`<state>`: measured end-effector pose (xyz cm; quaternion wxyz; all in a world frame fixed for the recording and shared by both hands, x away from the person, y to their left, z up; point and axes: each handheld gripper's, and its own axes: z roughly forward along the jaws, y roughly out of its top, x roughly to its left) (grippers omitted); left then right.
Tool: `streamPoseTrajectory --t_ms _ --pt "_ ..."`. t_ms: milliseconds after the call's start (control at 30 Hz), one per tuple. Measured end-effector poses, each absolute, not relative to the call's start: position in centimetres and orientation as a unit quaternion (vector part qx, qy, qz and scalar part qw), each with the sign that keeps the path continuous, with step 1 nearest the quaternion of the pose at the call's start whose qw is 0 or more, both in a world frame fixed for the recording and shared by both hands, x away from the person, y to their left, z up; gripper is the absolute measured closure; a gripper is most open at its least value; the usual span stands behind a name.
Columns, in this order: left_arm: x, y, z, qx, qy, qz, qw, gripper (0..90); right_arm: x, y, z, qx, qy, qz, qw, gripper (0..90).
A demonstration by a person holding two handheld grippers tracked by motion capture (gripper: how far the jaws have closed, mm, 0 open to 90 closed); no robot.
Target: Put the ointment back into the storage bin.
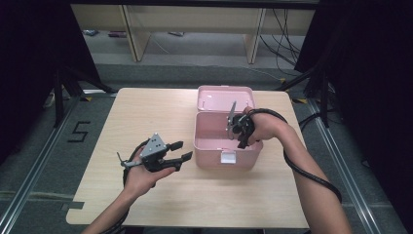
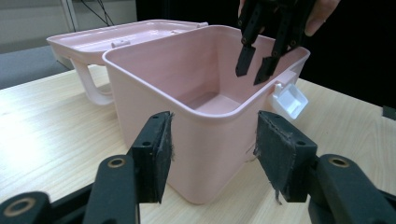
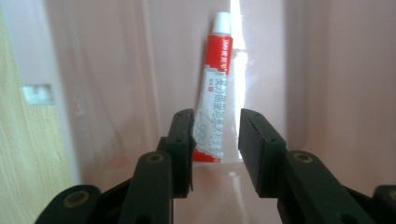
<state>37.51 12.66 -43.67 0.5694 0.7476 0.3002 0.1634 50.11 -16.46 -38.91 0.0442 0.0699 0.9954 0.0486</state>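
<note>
Desk (image 1: 122, 122) space on the left is bare wood, and the left claw (image 1: 181, 151) hovers low over it with its jaws wide and nothing between them, aimed at the near corner of the box (image 1: 224, 158); from the left gripper view that corner sits just beyond the pads (image 2: 159, 154), so this hand looks parked to steady the box if needed; the box is pale pink, its lid (image 1: 224, 97) thrown back flat behind it so the top stands free, and a white latch (image 2: 289, 99) hangs on its front wall; over the open box the right claw (image 1: 234, 127) points down into it, jaws spread and gripping nothing; in the right gripper view a tube (image 3: 215, 88) lies on the box floor close to a wall, white cap away from the claw, flat end nearest, just past the pads (image 3: 184, 140) and free of them; that looks like a drop-off, the tube left inside and the jaws parted to clear it; the tube is red above and white below, with white characters on the red and rows of dark ones beneath, probably Chinese, too soft to read.
</note>
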Motion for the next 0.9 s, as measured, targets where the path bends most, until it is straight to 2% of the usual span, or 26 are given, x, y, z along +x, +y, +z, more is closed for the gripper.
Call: streamPoseTrajectory --t_ms 133,267,300,333,433,533,600,900 --pt "37.4 12.1 -43.7 0.747 0.289 0.16 0.576 48.6 50.2 -17.1 -37.9 0.072 0.993 0.065 0.063 70.0" --pt "37.2 11.5 -43.6 0.754 0.278 0.162 0.572 54.5 50.0 -18.2 -36.7 0.11 0.985 0.095 0.089 80.2" --pt "37.2 11.5 -43.6 0.754 0.278 0.162 0.572 56.3 50.0 -18.2 -36.7 0.11 0.985 0.095 0.089 80.2" --pt "37.2 11.4 -43.6 0.757 0.272 0.164 0.572 58.6 49.9 -18.7 -36.3 0.134 0.981 0.103 0.094 85.1" --pt "37.1 11.0 -43.5 0.76 0.266 0.162 0.571 63.2 50.2 -19.3 -35.9 0.144 0.977 0.124 0.099 88.8" --pt "37.2 10.9 -43.4 0.756 0.263 0.158 0.579 65.9 50.7 -19.9 -35.6 0.133 0.976 0.127 0.116 89.2" --pt "37.2 10.6 -43.3 0.752 0.259 0.153 0.587 67.4 50.3 -20.4 -35.7 0.21 0.96 0.147 0.11 89.5" --pt "37.0 10.0 -43.2 0.759 0.242 0.154 0.585 74.0 50.7 -22.3 -35.3 0.283 0.93 0.187 0.145 87.0"
